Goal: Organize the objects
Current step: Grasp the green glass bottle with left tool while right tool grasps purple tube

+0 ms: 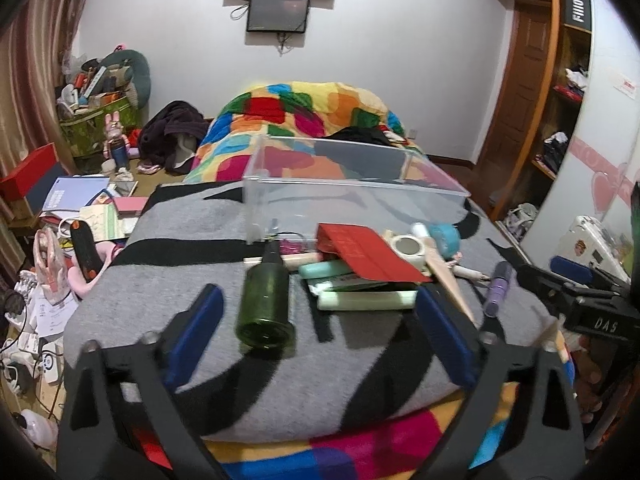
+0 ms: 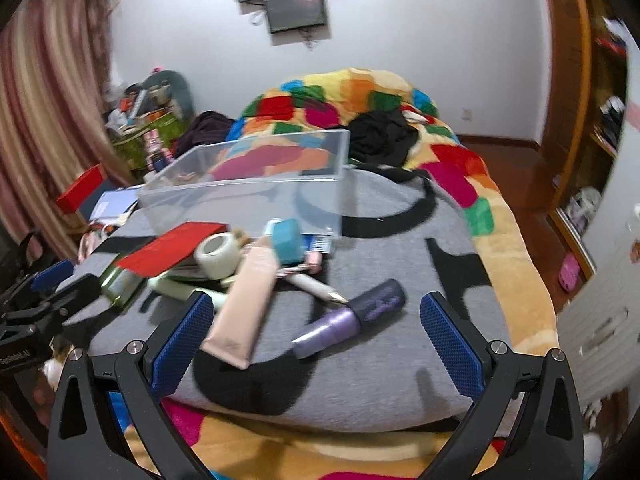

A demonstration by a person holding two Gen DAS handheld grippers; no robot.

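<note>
A clear plastic bin [image 1: 352, 184] [image 2: 256, 184] stands on a grey and black blanket [image 1: 200, 240] on the bed. In front of it lies a pile: a green bottle [image 1: 266, 300] on its side, a red flat case [image 1: 366, 252] [image 2: 168, 250], a white tape roll [image 1: 408, 247] [image 2: 218, 256], a beige tube [image 2: 248, 300], a purple lipstick [image 2: 352, 312] [image 1: 498, 286] and a teal cap [image 2: 287, 240]. My left gripper [image 1: 316, 332] is open, its fingers either side of the bottle and pile. My right gripper [image 2: 316, 340] is open around the tube and lipstick.
A colourful patchwork duvet [image 1: 304, 112] covers the bed behind the bin. Cluttered floor with books and papers [image 1: 80, 208] lies to the left. A wooden wardrobe and shelves [image 1: 560, 120] stand on the right. The other gripper [image 1: 592, 304] shows at the right edge.
</note>
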